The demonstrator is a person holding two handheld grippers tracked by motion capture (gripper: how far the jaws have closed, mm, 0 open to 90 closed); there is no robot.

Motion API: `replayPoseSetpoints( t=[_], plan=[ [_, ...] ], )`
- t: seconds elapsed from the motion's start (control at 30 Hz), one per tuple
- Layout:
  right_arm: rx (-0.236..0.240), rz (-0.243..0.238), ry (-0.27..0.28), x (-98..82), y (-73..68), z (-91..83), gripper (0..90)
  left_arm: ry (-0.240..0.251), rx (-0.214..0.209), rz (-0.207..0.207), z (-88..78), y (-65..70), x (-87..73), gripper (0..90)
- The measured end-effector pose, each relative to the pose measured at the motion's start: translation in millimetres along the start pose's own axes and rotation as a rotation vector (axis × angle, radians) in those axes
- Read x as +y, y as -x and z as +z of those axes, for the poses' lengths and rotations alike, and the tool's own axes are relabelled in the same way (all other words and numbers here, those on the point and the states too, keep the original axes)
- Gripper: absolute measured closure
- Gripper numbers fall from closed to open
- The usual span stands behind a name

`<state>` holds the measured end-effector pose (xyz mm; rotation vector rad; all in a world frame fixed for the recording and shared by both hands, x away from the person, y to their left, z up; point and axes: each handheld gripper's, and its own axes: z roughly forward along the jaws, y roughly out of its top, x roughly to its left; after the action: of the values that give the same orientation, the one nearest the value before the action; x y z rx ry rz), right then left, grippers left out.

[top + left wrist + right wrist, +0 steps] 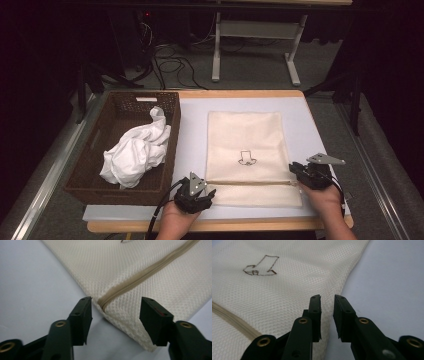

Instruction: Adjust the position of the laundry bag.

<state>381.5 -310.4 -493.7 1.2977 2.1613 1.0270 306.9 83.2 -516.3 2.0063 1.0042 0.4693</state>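
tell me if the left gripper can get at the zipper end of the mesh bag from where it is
Probably yes. The left gripper has its jaws open either side of the zipper end at the mesh bag corner, with nothing between them and the fabric on the table.

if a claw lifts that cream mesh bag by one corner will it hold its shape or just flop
Probably flop: the mesh bag lies flat and thin on the table, like soft woven fabric. It looks light, with no bulge suggesting contents. The zipper seam may stay slightly firmer, so the cloth would likely drape from there.
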Motion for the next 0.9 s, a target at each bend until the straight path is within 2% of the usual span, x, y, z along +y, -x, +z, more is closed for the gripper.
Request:
replayPoseSetpoints(
  t=[0.07, 0.13, 0.23, 0.33, 0.43, 0.53, 0.63, 0.77, 0.9],
  plan=[
    [0.001, -0.015, 0.025, -0.1, -0.7, -11.0, 77.9, 0.047, -0.003, -0.010, -5.0, -0.8, 0.9, 36.5],
    [0.009, -0.006, 0.042, -2.5, -3.0, -23.0, 81.7, 0.072, -0.008, -0.013, -8.2, -1.5, 0.8, 34.3],
    [0.020, 0.004, 0.063, -10.3, -6.6, -40.3, 90.0, 0.096, -0.021, -0.007, -12.5, -2.0, -0.3, 32.3],
    [0.031, 0.002, 0.054, -21.6, -14.1, -51.8, 90.0, 0.112, -0.019, 0.009, -14.8, -1.1, -0.1, 31.5],
    [0.021, -0.003, 0.022, -28.6, -17.6, -51.6, 90.0, 0.112, -0.025, 0.016, -13.8, 0.0, 0.3, 31.0],
    [0.014, 0.022, 0.002, -30.2, -12.3, -42.3, 90.0, 0.103, -0.023, 0.036, -11.9, 2.5, 0.4, 30.9],
    [0.026, 0.011, -0.043, -32.9, -8.9, -31.8, 90.0, 0.107, -0.027, 0.042, -11.0, 3.9, 0.3, 30.8],
    [0.033, 0.020, -0.030, -32.0, -8.7, -31.2, 90.0, 0.114, -0.052, 0.011, -10.7, 1.3, -3.2, 30.8],
    [0.034, 0.024, -0.028, -29.7, -9.6, -29.5, 90.0, 0.114, -0.048, -0.002, -13.3, -2.1, -3.8, 30.7]
  ],
)
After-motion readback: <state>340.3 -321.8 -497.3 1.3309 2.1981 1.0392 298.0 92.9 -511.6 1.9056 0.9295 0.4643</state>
